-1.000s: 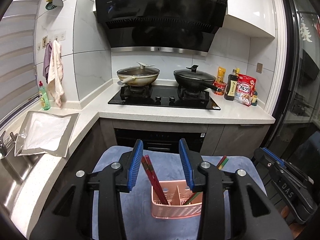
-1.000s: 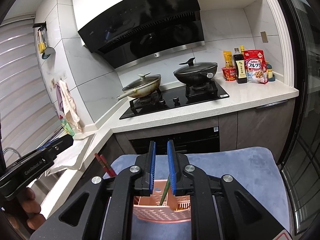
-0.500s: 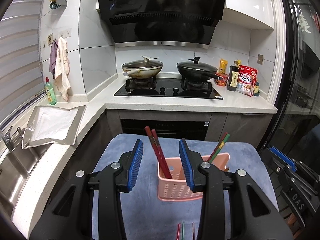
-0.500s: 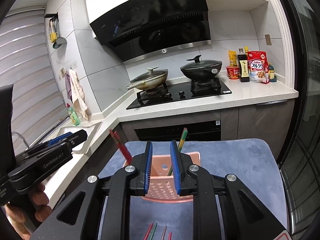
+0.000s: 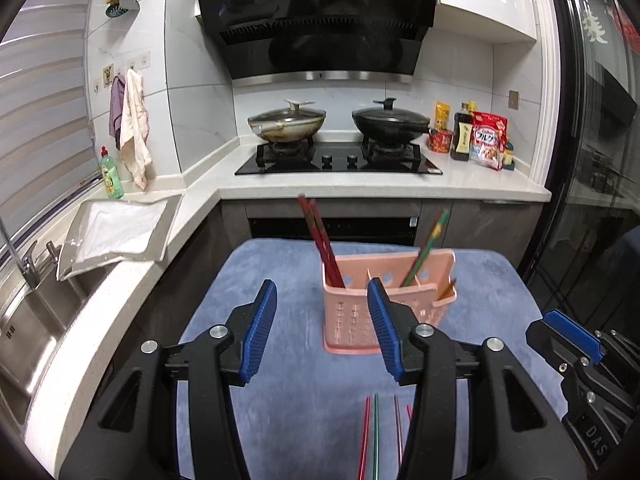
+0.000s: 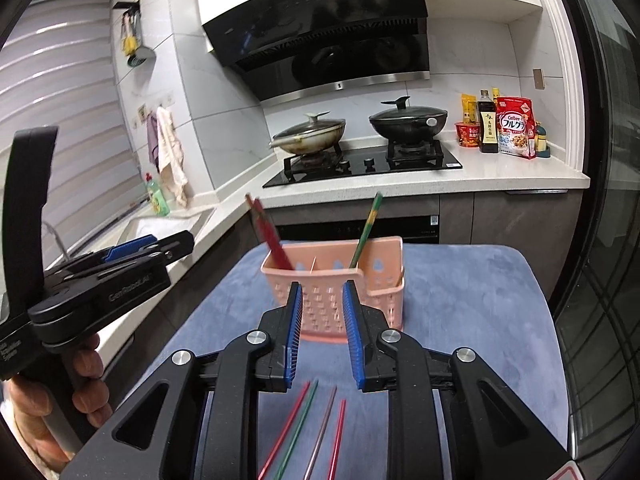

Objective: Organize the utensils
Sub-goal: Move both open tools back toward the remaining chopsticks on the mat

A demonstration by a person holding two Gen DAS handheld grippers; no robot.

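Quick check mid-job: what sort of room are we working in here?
A home kitchen, most likely: a black gas hob with two lidded woks, a black range hood above, and a steel sink by the window.

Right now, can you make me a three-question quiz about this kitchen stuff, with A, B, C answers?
1. Where do the loose chopsticks lie?
A. on the stove
B. on the blue mat, nearer the camera than the basket
C. in the sink

2. How many loose chopsticks are on the mat?
A. four
B. one
C. nine

3. What does the right gripper hold?
A. a red chopstick
B. the basket
C. nothing

Answers:
1 B: they lie flat on the mat, nearer than the pink basket.
2 A: the right wrist view shows a red, a green, a brownish and another red one.
3 C: its blue pads stand apart with only air between them. Its jaws have just been opening, like those of the left gripper.
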